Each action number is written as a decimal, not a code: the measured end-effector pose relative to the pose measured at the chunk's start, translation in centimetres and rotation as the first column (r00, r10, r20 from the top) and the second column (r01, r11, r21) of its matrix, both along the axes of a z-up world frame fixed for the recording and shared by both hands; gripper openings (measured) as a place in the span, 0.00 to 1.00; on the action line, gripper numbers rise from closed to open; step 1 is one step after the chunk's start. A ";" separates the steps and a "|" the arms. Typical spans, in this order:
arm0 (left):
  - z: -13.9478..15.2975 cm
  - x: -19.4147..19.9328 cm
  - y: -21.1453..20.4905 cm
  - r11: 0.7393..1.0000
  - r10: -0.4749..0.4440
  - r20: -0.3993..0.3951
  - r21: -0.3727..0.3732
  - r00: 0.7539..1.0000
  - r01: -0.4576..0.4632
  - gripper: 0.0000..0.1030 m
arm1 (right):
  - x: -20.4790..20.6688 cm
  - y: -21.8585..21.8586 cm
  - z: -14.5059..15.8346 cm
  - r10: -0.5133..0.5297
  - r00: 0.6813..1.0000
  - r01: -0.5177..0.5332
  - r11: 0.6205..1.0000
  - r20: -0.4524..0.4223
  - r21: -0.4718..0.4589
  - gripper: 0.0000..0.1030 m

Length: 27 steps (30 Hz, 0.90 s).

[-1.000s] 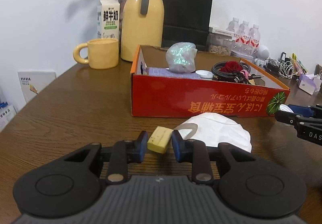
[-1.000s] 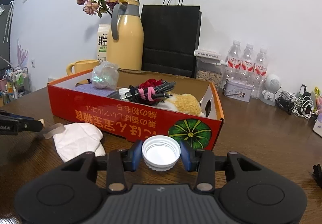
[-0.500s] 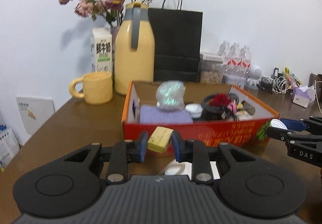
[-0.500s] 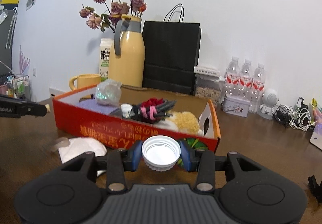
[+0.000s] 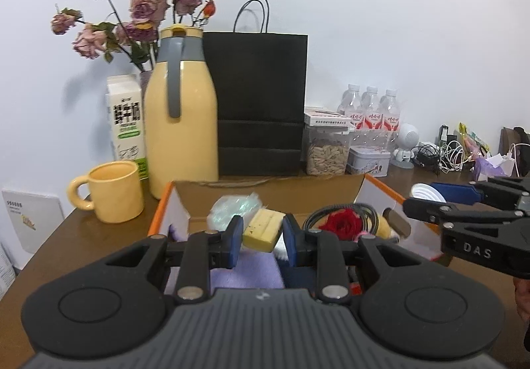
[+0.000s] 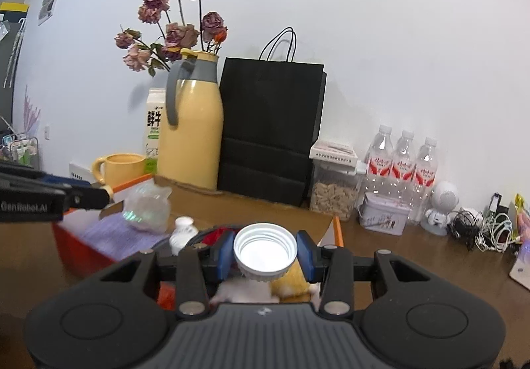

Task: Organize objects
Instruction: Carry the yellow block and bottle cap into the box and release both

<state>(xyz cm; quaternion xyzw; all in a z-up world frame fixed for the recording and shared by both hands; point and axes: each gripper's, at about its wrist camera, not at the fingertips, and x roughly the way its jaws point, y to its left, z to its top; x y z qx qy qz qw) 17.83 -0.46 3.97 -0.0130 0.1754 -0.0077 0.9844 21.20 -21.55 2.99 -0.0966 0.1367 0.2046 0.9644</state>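
Observation:
My left gripper (image 5: 261, 233) is shut on a small yellow block (image 5: 262, 229) and holds it above the left part of the red cardboard box (image 5: 165, 203). My right gripper (image 6: 265, 253) is shut on a white plastic lid (image 6: 265, 251) and holds it above the right part of the same box (image 6: 336, 226). The box holds a purple cloth (image 6: 122, 236), a crumpled shiny wrapper (image 5: 232, 208), a red rose on a black cable coil (image 5: 343, 220), a small white bottle (image 6: 182, 230) and a yellow plush (image 6: 291, 279). The right gripper also shows at the right of the left wrist view (image 5: 430, 196).
Behind the box stand a yellow mug (image 5: 112, 196), a milk carton (image 5: 127, 124), a yellow thermos jug (image 5: 182, 110) with dried flowers, a black paper bag (image 5: 261, 104), a seed jar (image 5: 326, 150), a tin (image 5: 369, 160), three water bottles (image 6: 404, 163) and tangled cables (image 6: 487, 230).
Both grippers rose from table level and moved forward over the box, each still holding its object. The white cloth on the table has dropped out of view.

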 end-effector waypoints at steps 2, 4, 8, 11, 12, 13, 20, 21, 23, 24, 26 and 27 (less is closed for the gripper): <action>0.0 1.3 -0.2 1.000 -0.005 -0.004 0.000 1.000 0.005 0.26 | 1.4 0.3 0.4 0.003 1.000 -0.003 1.000 -0.008 0.001 0.38; 0.0 2.6 -0.4 1.000 -0.011 -0.009 0.000 1.000 0.011 0.26 | 2.8 0.6 0.8 0.006 1.000 -0.006 1.000 -0.019 0.007 0.38; -0.3 5.0 -0.7 1.000 -0.018 -0.022 0.006 1.000 0.018 0.26 | 5.5 1.4 0.7 0.016 0.999 -0.016 1.000 -0.051 0.012 0.38; -0.6 6.9 -0.7 1.000 -0.018 -0.045 -0.001 0.999 0.018 0.26 | 7.5 1.9 0.2 0.025 0.996 -0.023 1.000 -0.090 0.020 0.38; -0.7 7.4 -0.6 1.000 -0.022 -0.048 -0.007 0.999 0.021 0.26 | 8.1 2.1 0.0 0.028 0.994 -0.026 0.999 -0.102 0.022 0.38; -0.8 7.8 -0.6 1.000 -0.027 -0.051 -0.010 0.998 0.026 0.26 | 8.6 2.2 -0.2 0.030 0.993 -0.027 0.999 -0.110 0.023 0.38; -1.1 9.8 0.2 0.999 -0.034 -0.052 -0.018 0.998 0.033 0.40 | 11.4 3.2 -1.4 0.050 0.990 -0.048 0.999 -0.131 0.016 0.44; -1.1 10.0 0.3 0.999 -0.027 -0.052 -0.019 0.998 0.026 0.50 | 11.6 3.2 -1.5 0.052 0.989 -0.051 0.999 -0.138 0.015 0.49; -1.3 10.4 0.7 1.000 -0.009 -0.059 -0.020 0.998 0.008 0.71 | 12.0 3.2 -1.9 0.057 0.987 -0.054 0.998 -0.147 0.021 0.66; -1.3 10.4 0.9 1.000 0.004 -0.057 -0.027 0.998 -0.005 0.83 | 12.1 3.1 -1.9 0.063 0.986 -0.059 0.998 -0.152 0.029 0.71; -1.2 10.5 1.3 0.999 0.017 -0.054 -0.037 0.998 -0.019 0.96 | 12.0 2.8 -1.7 0.071 0.986 -0.065 0.997 -0.150 0.040 0.93; -1.2 10.5 1.4 0.999 0.024 -0.052 -0.040 0.998 -0.027 1.00 | 12.0 2.8 -1.6 0.075 0.986 -0.069 0.996 -0.149 0.048 0.97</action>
